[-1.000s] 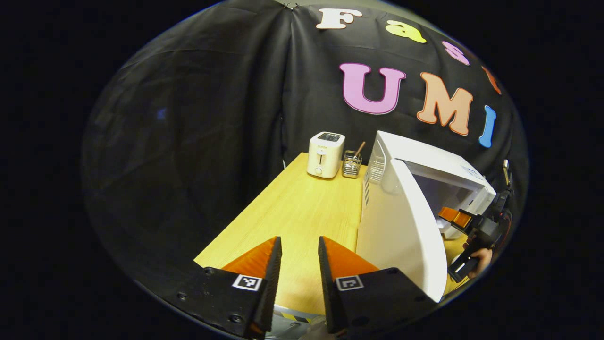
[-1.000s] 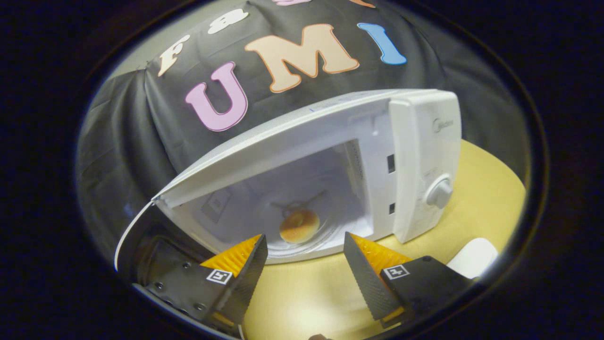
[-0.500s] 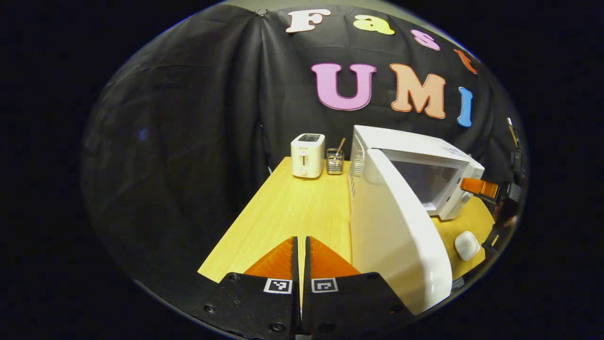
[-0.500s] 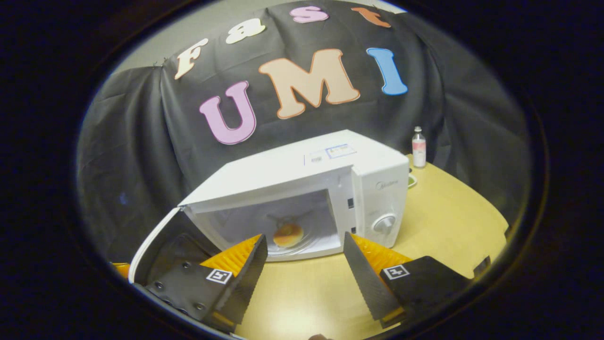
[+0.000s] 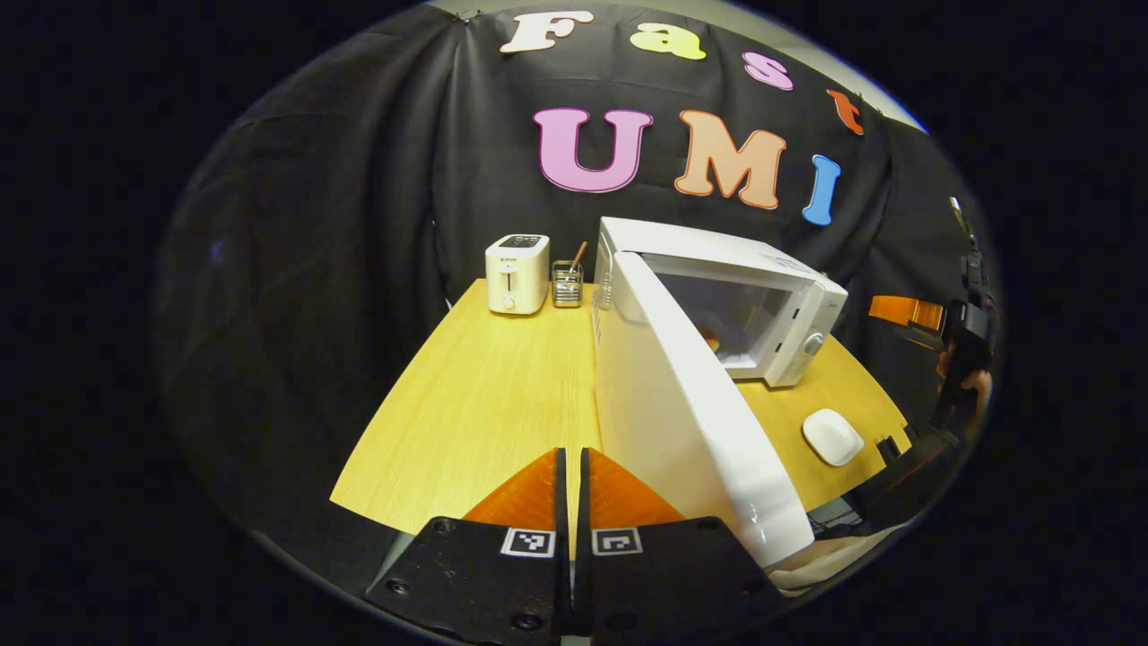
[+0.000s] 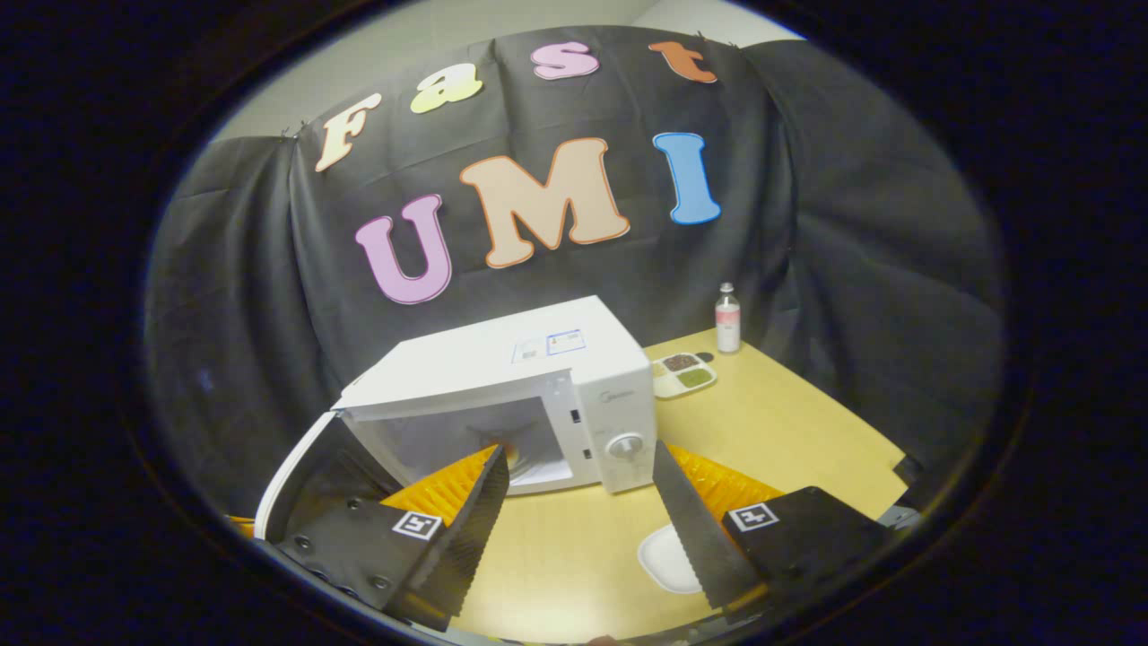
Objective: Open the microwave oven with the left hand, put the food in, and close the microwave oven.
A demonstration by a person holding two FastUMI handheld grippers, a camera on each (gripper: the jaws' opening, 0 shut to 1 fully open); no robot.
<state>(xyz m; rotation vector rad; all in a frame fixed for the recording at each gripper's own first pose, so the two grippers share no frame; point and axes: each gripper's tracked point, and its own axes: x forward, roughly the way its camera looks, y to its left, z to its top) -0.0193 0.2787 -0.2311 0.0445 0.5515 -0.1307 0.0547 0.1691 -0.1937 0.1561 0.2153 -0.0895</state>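
The microwave oven (image 5: 771, 287) stands on the wooden table (image 5: 484, 395) with its door (image 5: 682, 413) swung wide; the food (image 5: 710, 340) lies inside. The left gripper (image 5: 570, 484) has its fingers pressed together, empty. The right gripper (image 6: 578, 502) is spread wide, holding nothing

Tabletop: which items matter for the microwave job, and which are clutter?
Job:
microwave oven
its open door
bun inside
left gripper, closes the door next

Clutter:
toaster
utensil holder
white dish
bottle
snack tray
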